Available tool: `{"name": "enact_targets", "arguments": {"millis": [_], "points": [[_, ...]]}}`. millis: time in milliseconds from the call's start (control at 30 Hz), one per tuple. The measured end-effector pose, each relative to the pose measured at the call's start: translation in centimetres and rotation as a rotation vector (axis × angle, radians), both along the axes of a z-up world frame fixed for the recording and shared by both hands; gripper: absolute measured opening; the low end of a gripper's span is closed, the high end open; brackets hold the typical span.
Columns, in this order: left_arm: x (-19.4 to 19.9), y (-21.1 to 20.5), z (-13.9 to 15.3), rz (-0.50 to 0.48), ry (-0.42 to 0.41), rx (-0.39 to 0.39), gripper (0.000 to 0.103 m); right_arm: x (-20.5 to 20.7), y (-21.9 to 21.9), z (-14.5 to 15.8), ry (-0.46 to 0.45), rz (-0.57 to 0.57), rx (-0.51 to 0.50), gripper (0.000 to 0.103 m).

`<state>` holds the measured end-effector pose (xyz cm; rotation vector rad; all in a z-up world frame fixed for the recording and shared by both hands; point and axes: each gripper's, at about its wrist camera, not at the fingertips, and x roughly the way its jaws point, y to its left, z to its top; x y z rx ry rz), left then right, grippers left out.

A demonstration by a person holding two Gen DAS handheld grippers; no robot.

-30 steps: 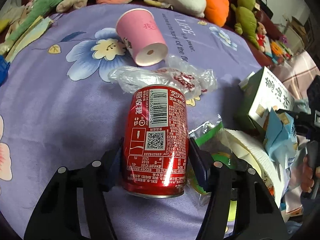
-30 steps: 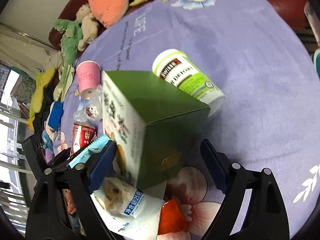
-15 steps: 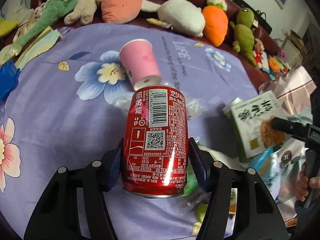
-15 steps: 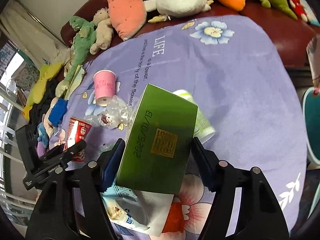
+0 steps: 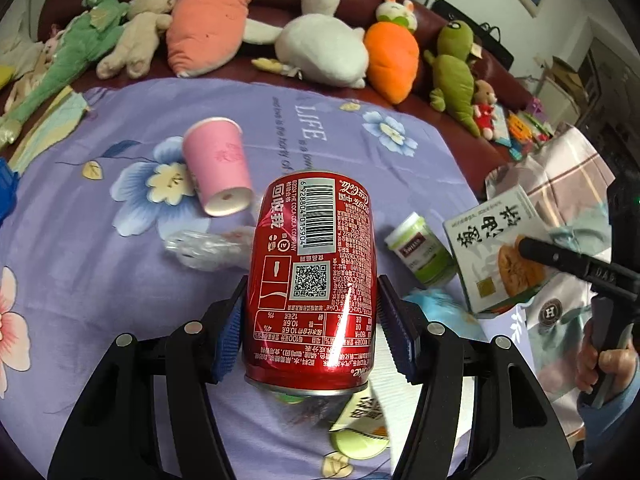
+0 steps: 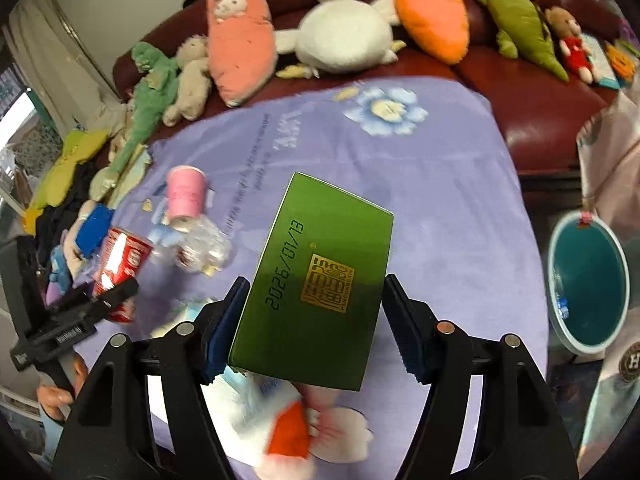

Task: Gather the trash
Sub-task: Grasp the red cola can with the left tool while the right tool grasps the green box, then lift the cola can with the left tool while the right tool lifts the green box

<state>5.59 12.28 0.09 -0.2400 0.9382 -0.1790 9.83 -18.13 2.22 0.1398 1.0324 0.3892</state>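
Observation:
A red cola can (image 5: 314, 240) stands upright between the blue pads of my left gripper (image 5: 310, 296), which is shut on it above the purple flowered cloth (image 5: 100, 280). My right gripper (image 6: 316, 292) is shut on a green carton box (image 6: 324, 264), held in the air with its dated end facing the camera. The same box (image 5: 496, 256) shows at the right of the left wrist view, and the can (image 6: 120, 260) at the left of the right wrist view. On the cloth lie a pink paper cup (image 5: 216, 168), a clear plastic wrapper (image 5: 204, 246) and a green-and-white bottle (image 5: 420, 248).
Snack packets (image 5: 360, 420) lie under the can, near the cloth's front edge. A teal bin (image 6: 588, 280) stands off the cloth at the right. Plush toys (image 5: 320, 44) line the dark red sofa behind. A hand (image 5: 604, 360) holds the right gripper's handle.
Both grippers have risen, carrying the can and the box up off the cloth. The right jaws have closed on the box, which has turned its end toward the camera, and the bottle behind it now shows.

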Motion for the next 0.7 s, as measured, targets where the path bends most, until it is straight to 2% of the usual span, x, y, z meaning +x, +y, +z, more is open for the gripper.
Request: {"name": "enact_targets", "arguments": {"millis": [167,300,433,600,700], "points": [[0.4,-2.4,0.3,-0.058,-0.003,-0.009,0.062,0.0,-2.6,-2.1,0.061,-0.034,0.053,0.070],[0.6,-4.1,0.4,-0.096,-0.004,0.007,0.062,-0.5,-3.3,-3.4,0.092,-0.017,0.013,0.070],[1.0,-5.2,-0.4,-0.111,0.019,0.013,0.062,-1.2,-3.9,-5.8,0.164,0.006,-0.010,0.070],[1.2,-5.9,-0.7,-0.112,0.038,0.019,0.062,-1.1,-5.1,-5.3,0.137,0.010,-0.020,0.073],[1.1,-6.4,0.2,-0.120,0.029,0.008,0.062,-0.5,-6.2,-4.5,0.104,0.003,-0.002,0.073]]}}
